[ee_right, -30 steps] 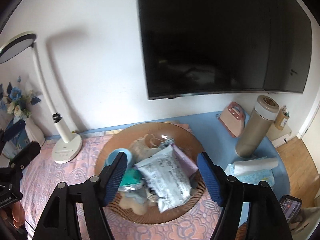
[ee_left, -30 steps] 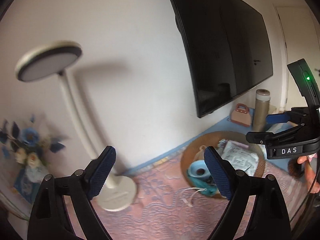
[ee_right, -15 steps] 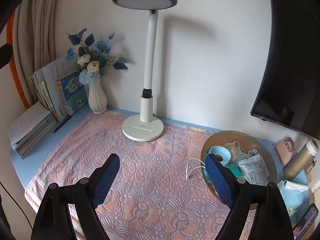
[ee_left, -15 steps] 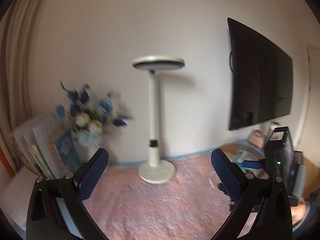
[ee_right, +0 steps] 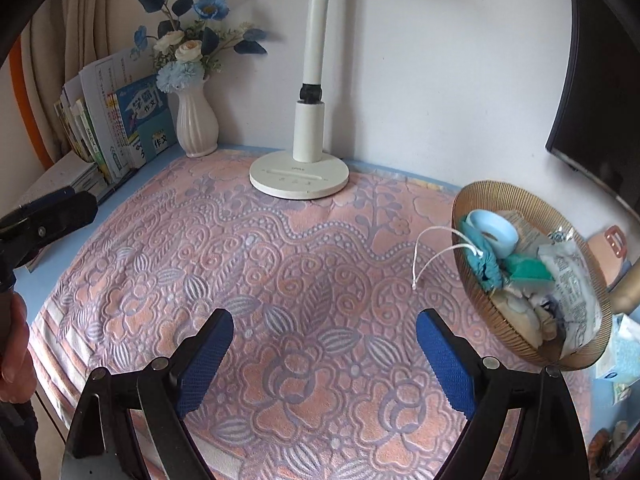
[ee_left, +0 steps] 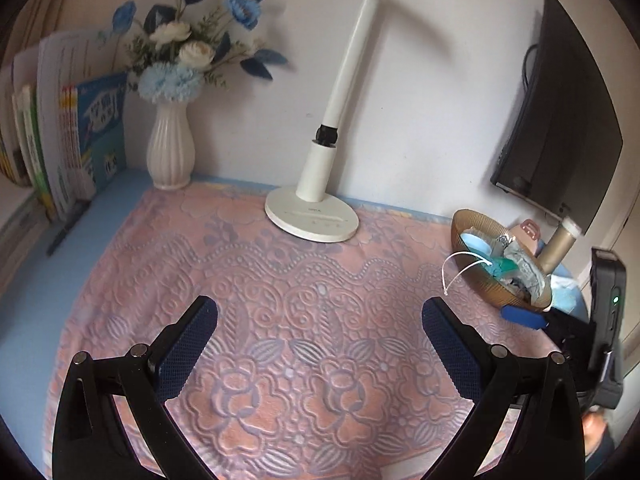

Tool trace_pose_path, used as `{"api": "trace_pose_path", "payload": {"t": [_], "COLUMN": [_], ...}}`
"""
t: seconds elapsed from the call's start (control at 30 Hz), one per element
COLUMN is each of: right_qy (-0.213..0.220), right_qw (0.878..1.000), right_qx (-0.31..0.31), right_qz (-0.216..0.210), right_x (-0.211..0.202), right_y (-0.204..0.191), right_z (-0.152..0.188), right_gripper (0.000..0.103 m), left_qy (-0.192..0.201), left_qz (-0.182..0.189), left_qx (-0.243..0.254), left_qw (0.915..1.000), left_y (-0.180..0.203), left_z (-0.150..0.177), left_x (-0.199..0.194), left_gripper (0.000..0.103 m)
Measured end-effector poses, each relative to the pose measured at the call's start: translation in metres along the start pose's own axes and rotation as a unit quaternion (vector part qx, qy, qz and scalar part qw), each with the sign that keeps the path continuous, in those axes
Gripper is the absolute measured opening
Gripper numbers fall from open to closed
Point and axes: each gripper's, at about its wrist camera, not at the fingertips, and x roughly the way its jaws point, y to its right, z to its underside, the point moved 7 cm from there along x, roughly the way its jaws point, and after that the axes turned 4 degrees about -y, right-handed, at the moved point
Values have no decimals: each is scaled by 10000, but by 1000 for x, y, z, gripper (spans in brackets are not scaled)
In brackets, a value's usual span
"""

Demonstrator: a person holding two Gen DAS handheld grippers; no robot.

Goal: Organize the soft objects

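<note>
Pink embossed cloth covers the blue desk. Both tools hang above it, empty.

Left gripper: jaws spread wide, nothing between the blue pads, bare cloth below. Right gripper: jaws likewise wide apart, holding nothing. In the left wrist view the right gripper's body shows at the far right edge, near the bowl; in the right wrist view the left gripper's dark finger shows at the far left edge, above a hand.

Soft objects: all lie heaped in a ribbed brown bowl at the right end of the cloth. The heap includes a light blue ring-shaped piece, a teal bundle, a green piece and a clear printed packet. White string from the teal bundle hangs over the bowl's rim, with its end on or just above the cloth; which of the two cannot be told. Other pieces lower in the heap cannot be identified.

Surroundings: white lamp stands at the back of the cloth. White vase of blue and white flowers stands to its left, with upright books beside the vase. Dark screen hangs on the wall above the bowl. Tan flask stands behind the bowl.
</note>
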Motion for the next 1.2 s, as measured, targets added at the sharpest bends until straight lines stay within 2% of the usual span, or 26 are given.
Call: {"api": "trace_pose_path", "payload": {"t": [0.07, 0.1, 0.2, 0.37, 0.43, 0.53, 0.6, 0.9, 1.2], "right_qy": [-5, 4, 37, -8, 58, 81, 58, 138, 220], "right_qw": [9997, 9995, 9987, 9975, 9974, 9972, 9971, 9958, 9957], "right_qx": [208, 304, 510, 660, 681, 682, 676, 766, 694], "right_qz": [-97, -94, 65, 257, 245, 300, 342, 487, 579], "right_x": [12, 17, 31, 41, 39, 40, 41, 38, 36], "right_y": [7, 10, 20, 29, 31, 31, 31, 35, 34], "right_z": [9, 12, 24, 37, 35, 35, 36, 37, 37], "right_gripper": [92, 92, 92, 92, 92, 92, 92, 93, 97], "left_qy": [-65, -40, 75, -127, -273, -136, -186, -260, -393], "left_qz": [212, 188, -356, -960, -1017, -982, -1016, -1440, -1618], "left_qx": [-346, -439, -373, 111, 163, 185, 192, 420, 417], "left_qw": [9992, 9988, 9986, 9952, 9943, 9949, 9945, 9883, 9852], "left_y": [-8, -12, -20, -16, -16, -14, -16, -13, -18], "left_z": [8, 12, 24, 53, 57, 55, 57, 62, 64], "left_x": [8, 11, 24, 56, 63, 58, 61, 64, 67], "left_gripper": [103, 103, 103, 103, 103, 103, 103, 103, 103]}}
